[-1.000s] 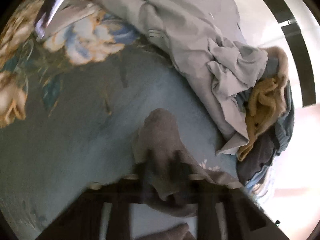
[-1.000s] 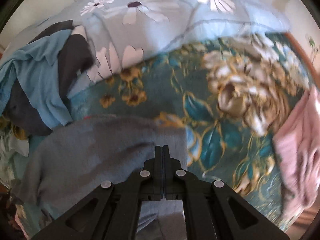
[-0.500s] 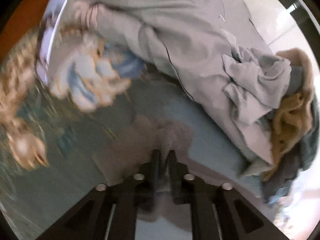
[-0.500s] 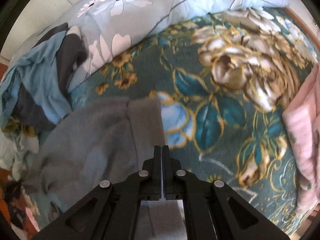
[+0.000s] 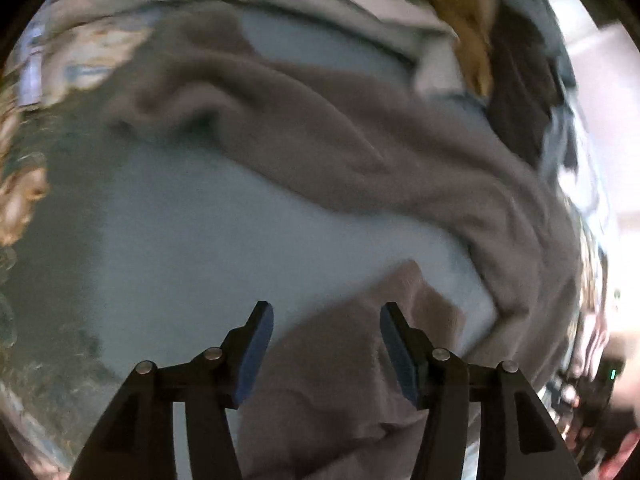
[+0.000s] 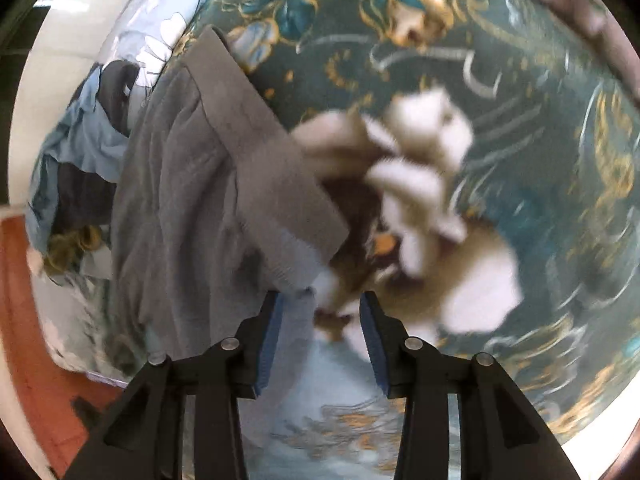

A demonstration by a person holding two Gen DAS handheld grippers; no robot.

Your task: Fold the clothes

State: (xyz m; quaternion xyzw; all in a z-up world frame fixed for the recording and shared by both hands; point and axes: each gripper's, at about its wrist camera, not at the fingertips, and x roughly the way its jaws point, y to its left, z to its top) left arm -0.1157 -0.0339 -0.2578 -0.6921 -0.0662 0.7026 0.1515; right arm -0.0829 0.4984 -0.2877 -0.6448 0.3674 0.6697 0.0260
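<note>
teal floral bedspread [image 6: 540, 128] is carrying everything, with a heap of unfolded clothes [image 6: 76, 168] crowding its far edge. grey garment [image 5: 360, 152] is lying loosely spread mid-bed, likely being laid out for folding. left gripper [image 5: 326, 316] and right gripper [image 6: 320, 304] are both opening, fingers parting with nothing pinched. no readable writing is showing.

A home bedroom. A bed [image 6: 520, 128] is covered with a teal bedspread printed with large gold and white flowers. A floral pillow [image 6: 160, 40] lies at its far side, next to a heap of loose clothes [image 6: 76, 160]. Reddish-brown flooring [image 6: 36, 340] shows beside the bed.
</note>
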